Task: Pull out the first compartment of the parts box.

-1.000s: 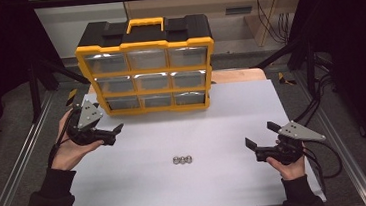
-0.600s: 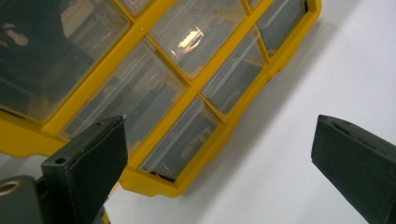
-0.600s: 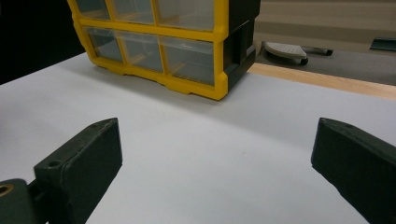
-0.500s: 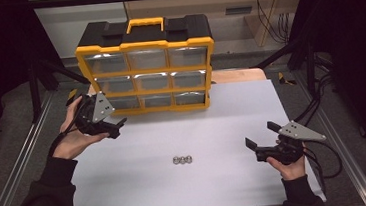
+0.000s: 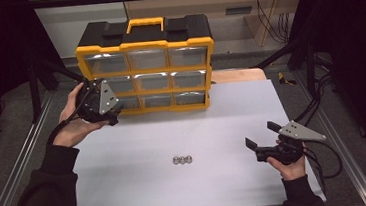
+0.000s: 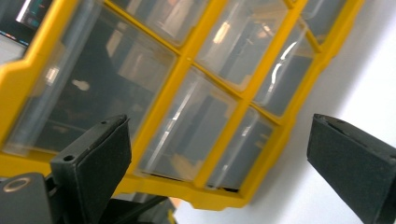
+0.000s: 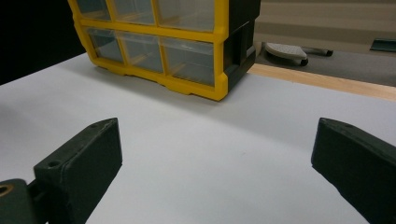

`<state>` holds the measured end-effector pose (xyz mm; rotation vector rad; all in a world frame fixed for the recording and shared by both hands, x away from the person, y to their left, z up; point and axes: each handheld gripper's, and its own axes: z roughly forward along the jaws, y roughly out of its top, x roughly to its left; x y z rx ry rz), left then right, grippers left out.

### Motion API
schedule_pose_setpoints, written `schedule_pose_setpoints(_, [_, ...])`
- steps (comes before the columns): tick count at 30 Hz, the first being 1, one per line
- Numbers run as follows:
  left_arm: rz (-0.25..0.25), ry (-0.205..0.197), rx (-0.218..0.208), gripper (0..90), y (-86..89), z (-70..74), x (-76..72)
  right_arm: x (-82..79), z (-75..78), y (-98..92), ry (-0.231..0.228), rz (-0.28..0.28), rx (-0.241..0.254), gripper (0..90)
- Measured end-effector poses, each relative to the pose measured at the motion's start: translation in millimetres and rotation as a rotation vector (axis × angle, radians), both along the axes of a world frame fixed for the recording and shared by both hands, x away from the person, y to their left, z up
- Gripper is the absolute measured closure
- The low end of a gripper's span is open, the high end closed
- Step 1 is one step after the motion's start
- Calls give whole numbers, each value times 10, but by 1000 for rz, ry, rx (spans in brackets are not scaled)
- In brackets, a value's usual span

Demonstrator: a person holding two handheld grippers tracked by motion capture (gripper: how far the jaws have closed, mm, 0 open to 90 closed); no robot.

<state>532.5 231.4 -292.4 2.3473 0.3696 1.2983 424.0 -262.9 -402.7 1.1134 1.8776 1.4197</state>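
Note:
A yellow and black drawer cabinet (image 5: pixel 146 68) with clear drawers stands at the back of the white table (image 5: pixel 222 114). My left gripper (image 5: pixel 106 107) is held up close against its lower left drawers, jaws open and empty. In the left gripper view the clear drawers (image 6: pixel 187 126) appear tilted between the open jaws of the left gripper (image 6: pixel 217 126). Three small metal nuts (image 5: pixel 182 159) lie in a row at the table's middle front. My right gripper (image 5: pixel 260 134) rests low at the front right, open and empty, and the cabinet's right corner (image 7: pixel 219 88) lies well ahead of it (image 7: pixel 217 123).
A wooden board edge (image 5: pixel 239 74) shows behind the table at the cabinet's right. Metal frame rails (image 5: pixel 23 162) run along both sides. Cables (image 5: pixel 326 155) trail from the right gripper off the table's right edge.
The left gripper has risen and moved right and back toward the cabinet's left drawers, turning to face them. The right gripper and the nuts have stayed put.

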Motion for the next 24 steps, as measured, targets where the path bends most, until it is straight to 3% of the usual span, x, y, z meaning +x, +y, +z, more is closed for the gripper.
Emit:
schedule_pose_setpoints(5, [4,-35,42,59,-16,38,64,-2,5,-2,-1,1,0,23])
schedule_pose_setpoints(11, [20,-68,55,68,8,60,158,-5,7,-1,2,3,3,22])
schedule_pose_setpoints(19, [31,-85,118,89,58,100,291,-3,8,-8,-4,5,1,22])
schedule_pose_setpoints(24, [9,-105,112,111,64,118,344,-4,10,-12,-4,6,0,22])
